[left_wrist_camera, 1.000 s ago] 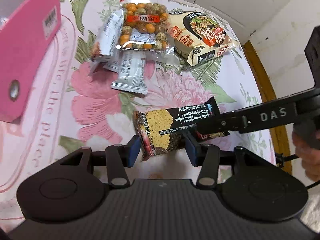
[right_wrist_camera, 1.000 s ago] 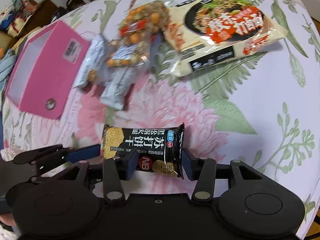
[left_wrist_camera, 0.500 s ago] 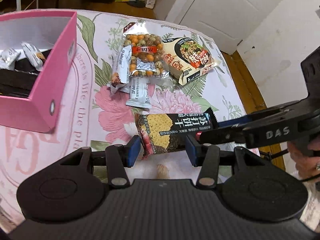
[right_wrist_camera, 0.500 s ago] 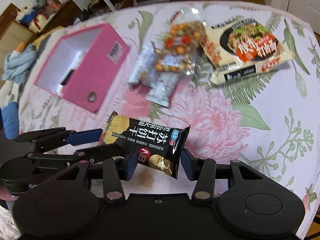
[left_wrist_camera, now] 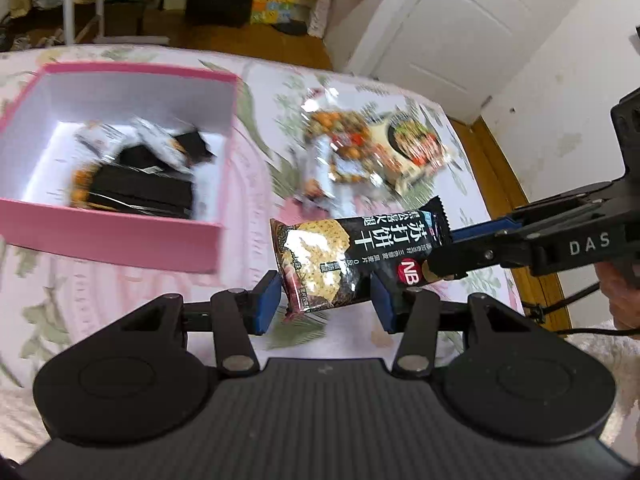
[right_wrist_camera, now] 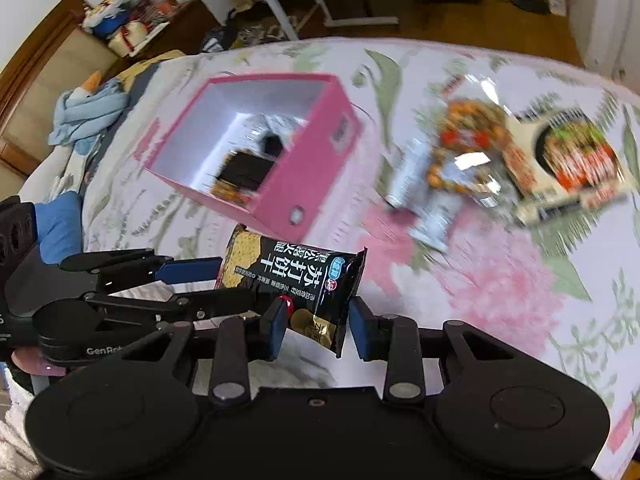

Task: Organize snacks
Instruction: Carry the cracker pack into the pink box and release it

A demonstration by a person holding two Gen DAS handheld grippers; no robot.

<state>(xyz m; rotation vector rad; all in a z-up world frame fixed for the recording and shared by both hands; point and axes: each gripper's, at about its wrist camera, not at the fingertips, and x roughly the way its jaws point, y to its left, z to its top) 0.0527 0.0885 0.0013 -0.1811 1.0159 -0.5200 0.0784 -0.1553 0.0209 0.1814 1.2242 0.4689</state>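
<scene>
Since both tools are clamped on the cracker pack [left_wrist_camera: 360,256], left tool [left_wrist_camera: 325,301] on one end and right tool [right_wrist_camera: 318,328] on the other, it's hanging mid-air beside the pink box [left_wrist_camera: 116,236]. Uneven pulling could probably tear it or make it slip out.

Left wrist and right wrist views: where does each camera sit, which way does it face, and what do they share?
Left wrist: on the left gripper, facing the pink box and floral table; right gripper enters from the right.
Right wrist: on the right gripper, facing the same table; left gripper enters from the left.
Shared: the black cracker packet, held at opposite ends, plus the box and the blurred loose snacks.
</scene>
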